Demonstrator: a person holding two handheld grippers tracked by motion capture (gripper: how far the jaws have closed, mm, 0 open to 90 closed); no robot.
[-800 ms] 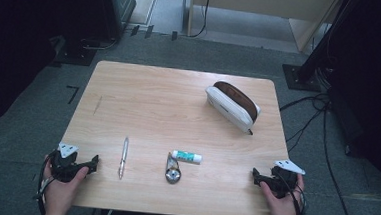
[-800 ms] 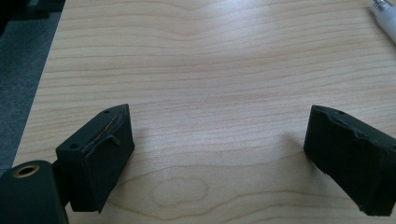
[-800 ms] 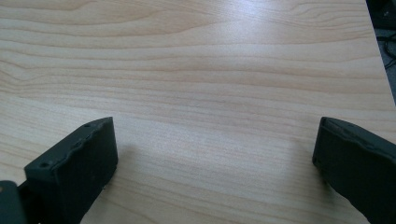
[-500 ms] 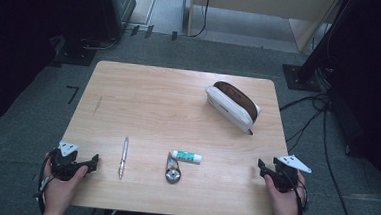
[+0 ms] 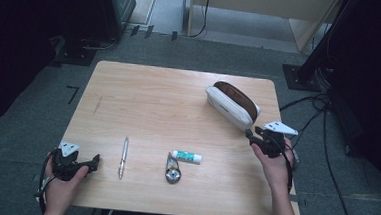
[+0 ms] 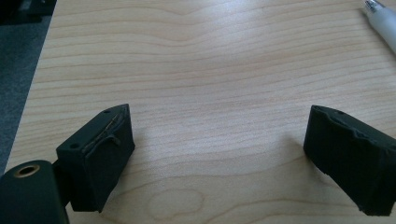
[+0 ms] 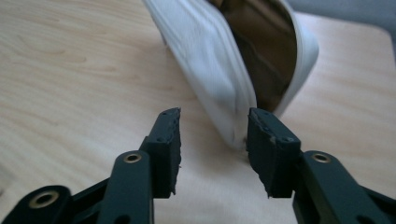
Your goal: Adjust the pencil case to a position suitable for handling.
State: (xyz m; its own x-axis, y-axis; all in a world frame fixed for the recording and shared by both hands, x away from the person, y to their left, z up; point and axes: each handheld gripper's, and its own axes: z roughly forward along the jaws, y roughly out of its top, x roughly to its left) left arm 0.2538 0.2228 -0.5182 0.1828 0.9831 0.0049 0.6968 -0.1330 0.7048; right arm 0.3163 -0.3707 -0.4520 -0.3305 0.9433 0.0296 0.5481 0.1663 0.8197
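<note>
Right hand-held gripper slid up to the pouch at 2 o'clock on the surface, jaws partly open at its end, left hand-held gripper wide; soft fabric could slip out.

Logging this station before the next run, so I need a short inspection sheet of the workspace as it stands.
Surface: wooden table, no spills seen.
Job's things: open white pencil case, lying far right.
Clutter: pen, glue stick, small metal item near front edge.
Grippers: right gripper open at the case's end; left gripper open over bare wood.
Cables: on floor at right.
Surroundings: grey carpet, dark equipment stands.
</note>
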